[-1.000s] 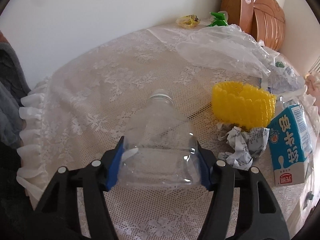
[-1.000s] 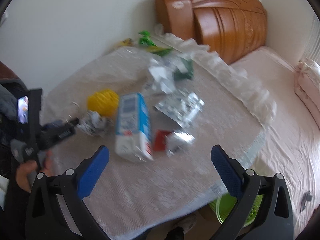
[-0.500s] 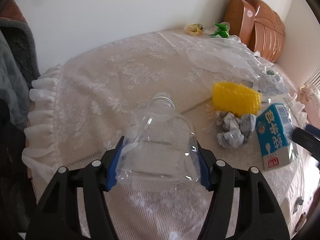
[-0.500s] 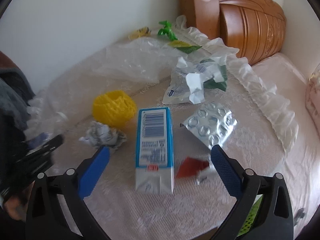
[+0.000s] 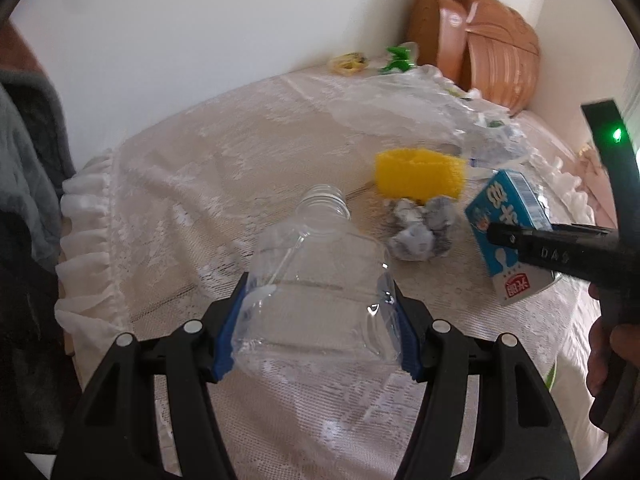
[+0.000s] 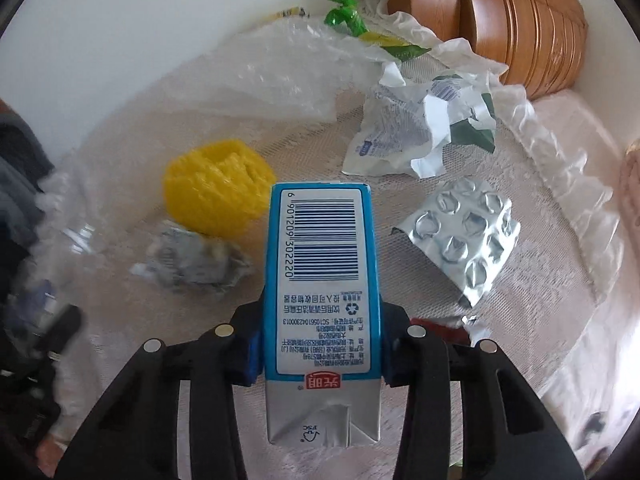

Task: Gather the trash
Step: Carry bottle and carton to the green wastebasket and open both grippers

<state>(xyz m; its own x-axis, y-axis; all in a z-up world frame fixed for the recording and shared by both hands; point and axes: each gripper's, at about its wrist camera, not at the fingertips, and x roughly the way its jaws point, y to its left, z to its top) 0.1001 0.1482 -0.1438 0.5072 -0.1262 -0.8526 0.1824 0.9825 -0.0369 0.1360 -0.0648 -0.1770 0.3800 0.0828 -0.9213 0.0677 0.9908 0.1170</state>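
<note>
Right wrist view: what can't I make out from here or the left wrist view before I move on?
- Red scrap, right wrist view: mostly hidden behind the right gripper, whose jaws are closing on the milk carton.
- Clear bottle base, left wrist view: hidden between the left gripper pads.
- Crumpled paper, right wrist view: blurred, print unreadable.
- Trash bin: in neither view.
- Green item, left wrist view: too small to identify.
</note>
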